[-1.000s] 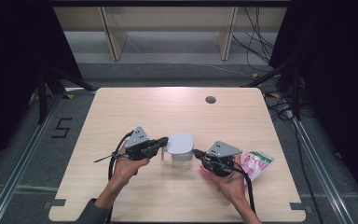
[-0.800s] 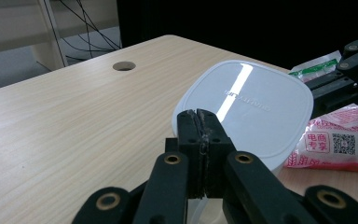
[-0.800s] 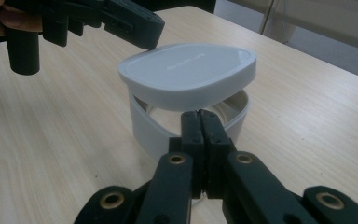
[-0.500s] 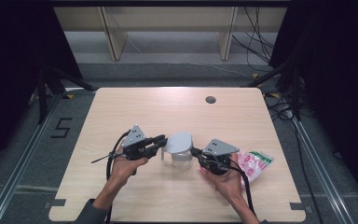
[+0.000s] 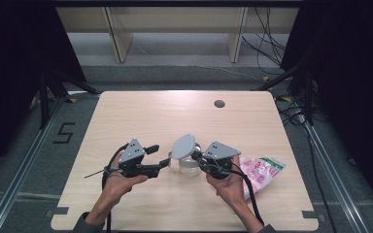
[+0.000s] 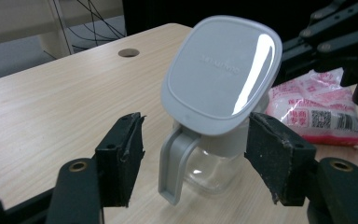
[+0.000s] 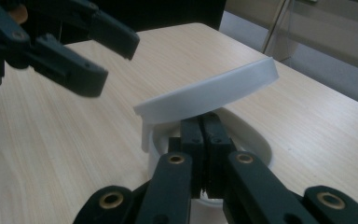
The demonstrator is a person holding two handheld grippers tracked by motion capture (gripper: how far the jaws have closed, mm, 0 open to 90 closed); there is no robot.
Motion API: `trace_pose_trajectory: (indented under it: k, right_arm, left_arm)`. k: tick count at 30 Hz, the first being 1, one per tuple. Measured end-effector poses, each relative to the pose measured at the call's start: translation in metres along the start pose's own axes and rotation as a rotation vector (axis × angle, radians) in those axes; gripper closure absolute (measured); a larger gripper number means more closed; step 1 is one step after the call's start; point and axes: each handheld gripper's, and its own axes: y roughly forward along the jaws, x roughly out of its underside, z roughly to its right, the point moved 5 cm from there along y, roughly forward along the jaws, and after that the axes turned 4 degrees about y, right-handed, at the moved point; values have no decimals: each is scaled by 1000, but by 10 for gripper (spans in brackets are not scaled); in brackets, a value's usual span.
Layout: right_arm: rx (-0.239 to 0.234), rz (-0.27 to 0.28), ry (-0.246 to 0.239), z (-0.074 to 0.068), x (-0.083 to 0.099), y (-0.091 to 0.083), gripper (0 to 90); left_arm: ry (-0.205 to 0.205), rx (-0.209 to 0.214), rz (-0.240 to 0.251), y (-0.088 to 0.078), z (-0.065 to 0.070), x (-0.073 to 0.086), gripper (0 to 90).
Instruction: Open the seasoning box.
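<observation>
Right claw (image 7: 204, 154): jaws pressed together, tips set at the rim of a clear jug (image 6: 212, 163) under its raised grey lid (image 6: 221, 70); whether the rim is pinched between them cannot be told. Left claw (image 6: 200, 163): jaws held apart, one on either side of the jug's grey handle (image 6: 172, 163), neither touching it. Jug: stood upright on the counter (image 5: 141, 116), near the middle of its near edge, lid tilted up. Pink-and-white packet (image 5: 260, 170): laid flat toward the near right corner, just beside the right hand (image 5: 230, 182). Round hole (image 5: 219, 103): set toward the far edge.
</observation>
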Motion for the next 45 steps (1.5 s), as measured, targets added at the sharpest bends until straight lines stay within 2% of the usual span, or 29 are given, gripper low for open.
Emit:
trace_pose_trajectory:
  k: [4, 8, 10, 17, 18, 20, 21, 27, 28, 29, 30, 32, 33, 36, 39, 40, 41, 42, 43, 45]
  right_arm:
    - [1, -8, 6, -3, -2, 2, 897]
    - [-14, 0, -31, -8, -8, 7, 893]
    - [-14, 4, -18, -9, -8, 8, 892]
    - [-33, 19, -27, -18, -17, 15, 888]
    - [-32, 15, -16, -20, -17, 15, 888]
    - [-45, 15, -45, -23, -19, 16, 881]
    - [-45, 15, -45, -23, -19, 16, 881]
    - [-33, 23, -37, -20, -18, 13, 846]
    - [-29, 21, -28, -17, -17, 8, 809]
    - [-29, 21, -28, -17, -17, 8, 809]
    - [-16, 21, 1, -12, -14, 1, 778]
    - [-11, 29, -1, -10, -13, -1, 763]
    - [5, 1, 16, -5, -4, -12, 724]
    - [25, -14, 22, -1, 5, -22, 670]
    - [48, -14, 88, 9, 16, -40, 571]
    - [47, -9, 97, 12, 19, -45, 547]
    - [59, -16, 130, 12, 22, -50, 532]
    - [78, -6, 118, 18, 25, -55, 524]
    - [94, -14, 150, 18, 30, -60, 509]
    - [111, -17, 167, 24, 38, -69, 486]
  left_arm:
    - [4, -5, -20, 1, 1, 8, 351]
    - [-1, -3, -30, 0, 4, 18, 322]
    - [-1, -1, -31, -1, 6, 21, 320]
    - [1, -9, -40, -4, 10, 28, 304]
    - [4, -14, -47, -4, 10, 30, 301]
    - [1, 0, -50, -3, 12, 32, 299]
    - [2, -9, -55, -3, 12, 33, 299]
    - [-2, -3, -61, -2, 15, 35, 291]
    - [6, 0, -51, -1, 14, 35, 289]
    - [6, 0, -51, -1, 14, 35, 288]
    - [-6, -4, -53, -2, 15, 36, 287]
    - [-14, -7, -59, -2, 15, 37, 285]
    - [-10, -8, -61, -2, 15, 38, 282]
    - [-11, -4, -65, -1, 16, 41, 280]
    - [-17, 9, -64, 1, 18, 42, 278]
    - [-19, 2, -67, 0, 19, 42, 277]
    - [-13, 2, -69, 0, 19, 43, 275]
    - [-13, 9, -68, 0, 19, 43, 274]
    - [-14, 8, -66, 0, 19, 43, 273]
    - [-17, 1, -65, 0, 19, 43, 272]
